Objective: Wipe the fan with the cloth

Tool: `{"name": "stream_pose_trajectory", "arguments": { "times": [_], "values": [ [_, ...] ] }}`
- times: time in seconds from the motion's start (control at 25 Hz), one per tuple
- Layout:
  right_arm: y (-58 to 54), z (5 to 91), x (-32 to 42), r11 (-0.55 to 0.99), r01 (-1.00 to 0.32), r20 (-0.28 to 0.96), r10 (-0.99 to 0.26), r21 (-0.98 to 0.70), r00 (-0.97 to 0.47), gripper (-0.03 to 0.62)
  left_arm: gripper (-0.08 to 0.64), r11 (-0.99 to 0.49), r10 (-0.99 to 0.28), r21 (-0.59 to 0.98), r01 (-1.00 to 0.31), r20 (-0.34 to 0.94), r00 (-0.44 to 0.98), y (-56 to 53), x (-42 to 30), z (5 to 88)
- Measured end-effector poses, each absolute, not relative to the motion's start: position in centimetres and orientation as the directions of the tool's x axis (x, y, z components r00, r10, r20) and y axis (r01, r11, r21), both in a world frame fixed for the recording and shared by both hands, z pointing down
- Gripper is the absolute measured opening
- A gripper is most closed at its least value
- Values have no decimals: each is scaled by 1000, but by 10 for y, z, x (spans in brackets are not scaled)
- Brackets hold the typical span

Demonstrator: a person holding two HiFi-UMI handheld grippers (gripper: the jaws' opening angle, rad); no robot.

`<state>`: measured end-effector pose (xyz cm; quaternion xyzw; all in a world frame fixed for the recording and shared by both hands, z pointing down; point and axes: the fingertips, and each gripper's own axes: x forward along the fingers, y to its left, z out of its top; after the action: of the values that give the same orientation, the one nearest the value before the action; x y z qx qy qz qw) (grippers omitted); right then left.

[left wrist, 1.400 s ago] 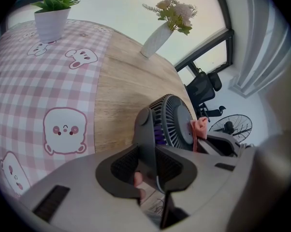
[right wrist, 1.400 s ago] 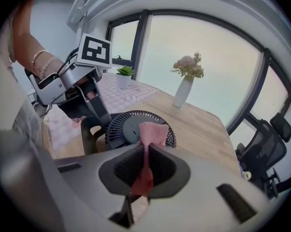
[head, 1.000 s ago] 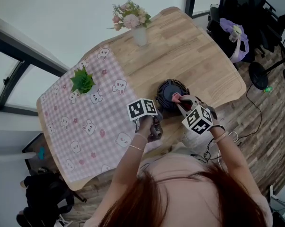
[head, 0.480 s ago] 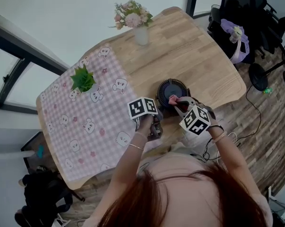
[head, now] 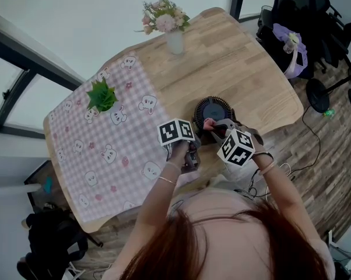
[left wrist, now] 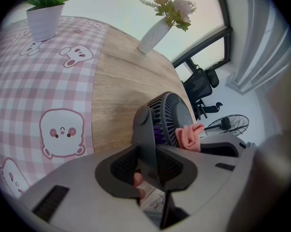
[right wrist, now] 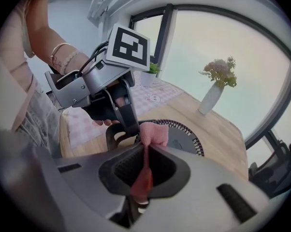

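Left hand-held gripper (left wrist: 148, 164) clamps the fan (left wrist: 177, 116), right one (right wrist: 144, 170) pinches the cloth (right wrist: 153, 133), vase (head: 175, 42) beyond.

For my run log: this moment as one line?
left gripper: shut on fan stand | right gripper: shut on pink cloth | pink cloth: against fan grille

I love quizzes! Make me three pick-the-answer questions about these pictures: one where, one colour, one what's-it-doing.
1. Where does the small dark grey round fan stand? A bare wooden tabletop; B checked tablecloth; C floor.
2. What colour is the soft cloth in the right gripper? A blue; B pink; C yellow.
3. The left gripper is: A open and empty; B shut on the fan's stand; C holding a vase.
Answers: 1 A, wood surrounds it; 2 B, pink in every view; 3 B, its jaws pinch the stand.
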<state>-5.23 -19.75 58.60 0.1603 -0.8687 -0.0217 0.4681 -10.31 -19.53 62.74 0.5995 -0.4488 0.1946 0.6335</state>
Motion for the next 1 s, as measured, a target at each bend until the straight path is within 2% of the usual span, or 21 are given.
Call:
{"name": "stream_pose_trajectory", "arguments": {
  "times": [1.0],
  "values": [
    [-208, 587, -91, 966, -155, 831, -259, 209, -492, 25, 98, 194, -282, 593, -782, 797, 534, -195, -102, 628]
  ]
}}
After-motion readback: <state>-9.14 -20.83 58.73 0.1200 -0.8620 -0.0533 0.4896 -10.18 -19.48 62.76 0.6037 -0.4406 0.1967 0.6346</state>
